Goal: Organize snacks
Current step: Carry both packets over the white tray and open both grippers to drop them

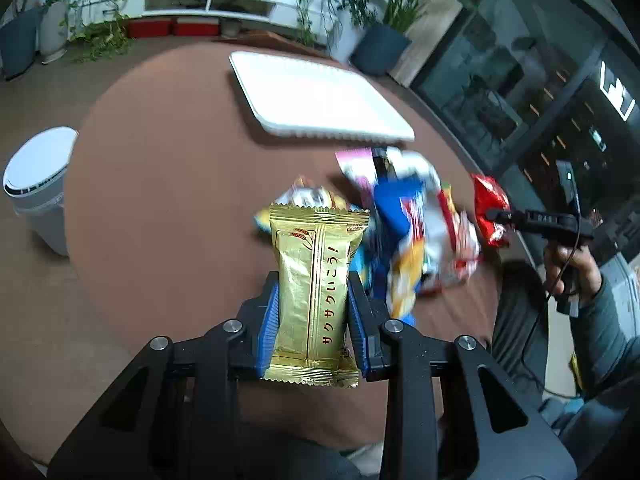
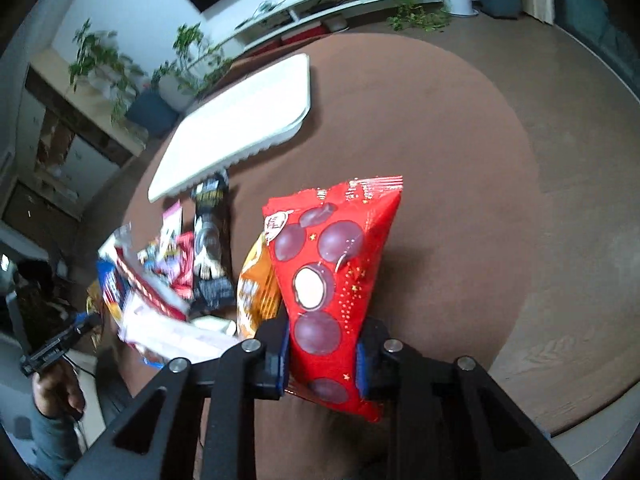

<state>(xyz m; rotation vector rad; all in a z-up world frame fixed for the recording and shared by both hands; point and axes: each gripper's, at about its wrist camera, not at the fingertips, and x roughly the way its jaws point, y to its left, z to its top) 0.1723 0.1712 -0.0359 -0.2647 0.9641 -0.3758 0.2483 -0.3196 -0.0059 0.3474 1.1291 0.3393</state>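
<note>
My left gripper (image 1: 314, 300) is shut on a gold snack packet (image 1: 316, 280) with red Japanese lettering, held upright above the round brown table (image 1: 160, 208). My right gripper (image 2: 322, 340) is shut on a red snack bag (image 2: 332, 272) printed with dark chocolate balls, also held above the table. In the left wrist view the red bag (image 1: 490, 210) and the right gripper (image 1: 496, 216) show at the right. A pile of mixed snack packets (image 1: 408, 228) lies on the table; it also shows in the right wrist view (image 2: 172, 276). A white rectangular tray (image 1: 316, 96) lies beyond the pile and shows in the right wrist view (image 2: 240, 124).
A white lidded bin (image 1: 36, 184) stands on the floor left of the table. Potted plants (image 1: 100, 20) and a low white shelf unit (image 1: 208, 0) line the far wall. A glass partition (image 1: 520, 80) stands at the right. A black snack bar (image 2: 210, 248) lies near the tray.
</note>
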